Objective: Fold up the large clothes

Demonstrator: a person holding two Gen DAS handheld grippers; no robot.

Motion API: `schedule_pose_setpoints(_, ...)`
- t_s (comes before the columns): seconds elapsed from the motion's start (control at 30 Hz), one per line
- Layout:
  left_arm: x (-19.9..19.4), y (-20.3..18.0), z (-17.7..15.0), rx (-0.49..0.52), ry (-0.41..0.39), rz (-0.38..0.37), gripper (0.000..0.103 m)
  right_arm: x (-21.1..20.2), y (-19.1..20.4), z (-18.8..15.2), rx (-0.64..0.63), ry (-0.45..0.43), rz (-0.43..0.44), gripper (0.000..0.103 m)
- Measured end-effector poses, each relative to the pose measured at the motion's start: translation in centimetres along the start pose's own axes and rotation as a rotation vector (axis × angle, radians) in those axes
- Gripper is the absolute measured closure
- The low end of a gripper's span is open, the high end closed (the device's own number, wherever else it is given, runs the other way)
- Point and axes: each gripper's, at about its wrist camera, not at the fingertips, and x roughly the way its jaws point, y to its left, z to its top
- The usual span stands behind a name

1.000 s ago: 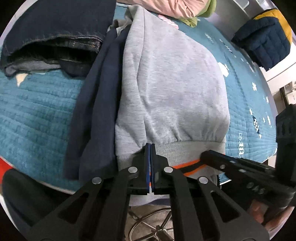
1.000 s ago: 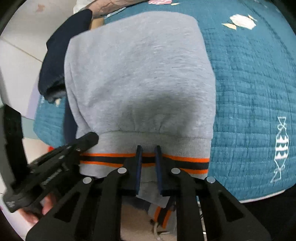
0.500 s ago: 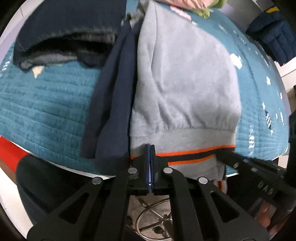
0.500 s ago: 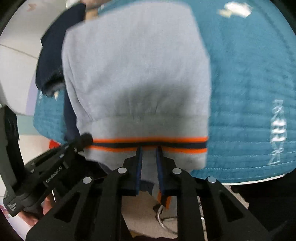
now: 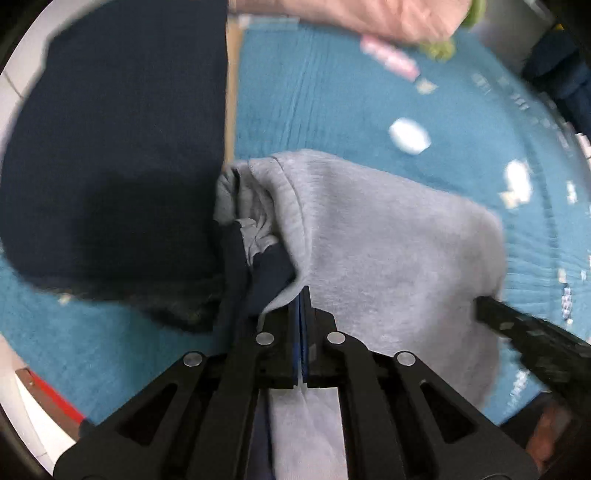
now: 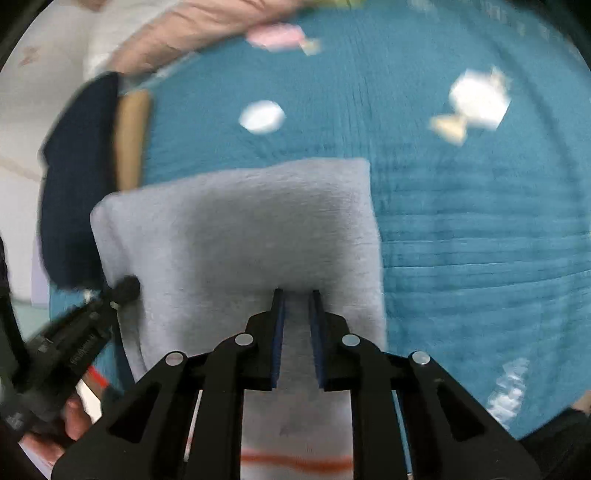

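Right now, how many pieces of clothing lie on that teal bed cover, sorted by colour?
Grey: 1, the grey fleece sweatshirt that both grippers pinch.
Dark navy: 2, the dark navy folded garment and the navy cloth tucked beside the sweatshirt.
Pink: 1, the pink padded garment at the far edge.
Total: 4; the blurred green bit is left out.

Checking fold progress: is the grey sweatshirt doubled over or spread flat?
Doubled over. The grey sweatshirt lies short on the teal quilt, and its orange-striped hem sits under the right gripper.

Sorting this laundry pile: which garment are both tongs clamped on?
The grey sweatshirt, gripped by the left tongs and right tongs; the dark navy garment lies untouched.
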Motion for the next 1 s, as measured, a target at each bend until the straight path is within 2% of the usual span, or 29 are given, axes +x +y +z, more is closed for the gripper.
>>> schedule_pose_setpoints(0.13, -1.8, -1.1, 0.4, 0.053, -0.026, 0.028, 0.1, -2.2, -0.4, 0.6, -0.023, -0.011, 0.019, 0.091)
schedule_pose_setpoints(0.23, -5.0, -1.7, 1.5, 0.095, -0.114, -0.008, 0.1, -4.1, -1.3, 1.7, -0.013, -0.078, 0.025, 0.088)
schedule_pose_setpoints(0.3, -5.6, -1.7, 2.9, 0.086, -0.137, -0.008, 0.1, -3.2, -1.6, 3.5, -0.002, -0.073, 0.009, 0.087)
schedule_pose_setpoints(0.37, -3.9, -1.8, 4.9, 0.078, -0.114, 0.024, 0.1, -0.2, -1.4, 4.8, -0.003, -0.02, -0.03, 0.087)
schedule_pose_setpoints(0.43, 1.4, -1.1, 6.4, 0.056, 0.029, 0.073, 0.101, 2.0, -2.1, 5.4, 0.024, -0.002, -0.041, 0.087)
schedule_pose_setpoints(0.47, 2.9, -0.9, 6.1, 0.043, 0.051, 0.064, 0.101, 1.6, -2.4, 5.4, 0.039, -0.006, -0.024, 0.087)
schedule_pose_setpoints(0.6, 0.6, -1.7, 5.2, 0.088, -0.029, 0.047, 0.098, -0.9, -2.7, 4.5, -0.026, -0.049, 0.005, 0.083)
schedule_pose_setpoints(0.63, -0.2, -1.8, 4.8, 0.103, -0.045, 0.041, 0.091, -1.7, -3.3, 3.9, -0.021, -0.059, -0.001, 0.072)
schedule_pose_setpoints(0.67, -1.1, -1.9, 4.4, 0.114, -0.061, 0.026, 0.072, -2.1, -3.6, 3.5, -0.011, -0.068, 0.001, 0.056)
schedule_pose_setpoints(0.7, -2.4, -2.2, 3.7, 0.127, -0.083, -0.012, 0.054, -3.0, -4.3, 2.7, 0.002, -0.087, 0.021, 0.047)
schedule_pose_setpoints(0.73, -3.4, -2.2, 3.0, 0.134, -0.101, -0.029, 0.013, -3.4, -4.5, 2.2, 0.008, -0.101, 0.037, 0.035)
schedule_pose_setpoints(0.77, -4.5, -2.0, 2.3, 0.129, -0.138, -0.014, 0.008, -4.0, -4.9, 1.4, 0.012, -0.115, 0.042, 0.03)
schedule_pose_setpoints(0.83, -5.7, -2.3, 1.4, 0.15, -0.149, 0.015, 0.008, -4.8, -5.4, 0.0, 0.002, -0.12, -0.002, 0.024)
schedule_pose_setpoints(0.93, -6.6, -0.8, -0.7, 0.15, -0.151, 0.031, 0.008, -5.2, -5.7, -2.2, -0.027, -0.106, 0.012, 0.022)
schedule_pose_setpoints(1.0, -6.8, 0.3, -1.7, 0.128, -0.136, 0.001, 0.008, -4.9, -5.4, -3.3, -0.057, -0.078, 0.038, 0.022)
